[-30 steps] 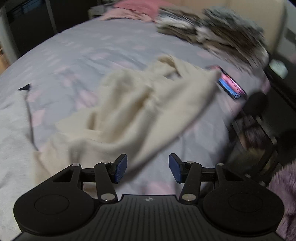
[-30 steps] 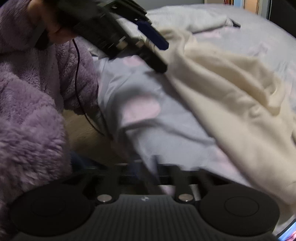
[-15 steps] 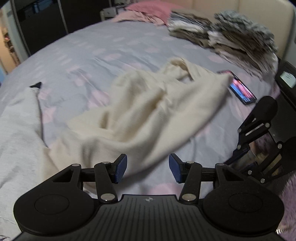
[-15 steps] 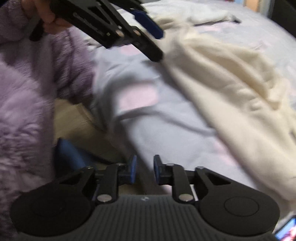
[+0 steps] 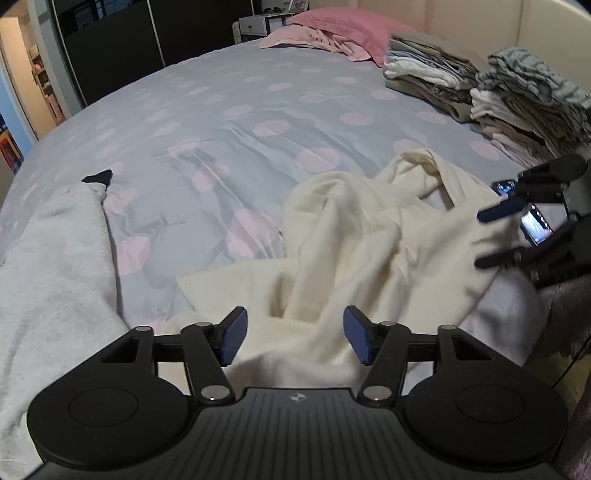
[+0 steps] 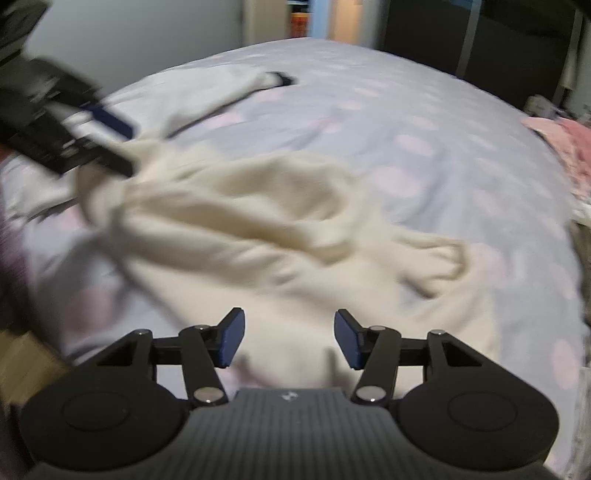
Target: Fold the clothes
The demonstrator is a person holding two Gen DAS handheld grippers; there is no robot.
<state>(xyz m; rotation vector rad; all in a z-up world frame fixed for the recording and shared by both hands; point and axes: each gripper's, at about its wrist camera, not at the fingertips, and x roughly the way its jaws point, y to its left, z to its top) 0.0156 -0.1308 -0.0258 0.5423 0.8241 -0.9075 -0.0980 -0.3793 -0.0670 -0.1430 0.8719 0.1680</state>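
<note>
Left wrist: cream garment point(image 5: 362, 254) crumpled ahead of left gripper point(image 5: 294, 340); both grippers' fingers spread wide, empty.

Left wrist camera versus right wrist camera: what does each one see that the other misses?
Only the left wrist view shows the stacks of folded clothes, the pink pillow and a lit phone beside the right gripper. Only the right wrist view shows the left gripper from outside, blurred, at the garment's bunched end. Both show the cream garment crumpled on the dotted bedspread, the white garment, and open jaws.
</note>
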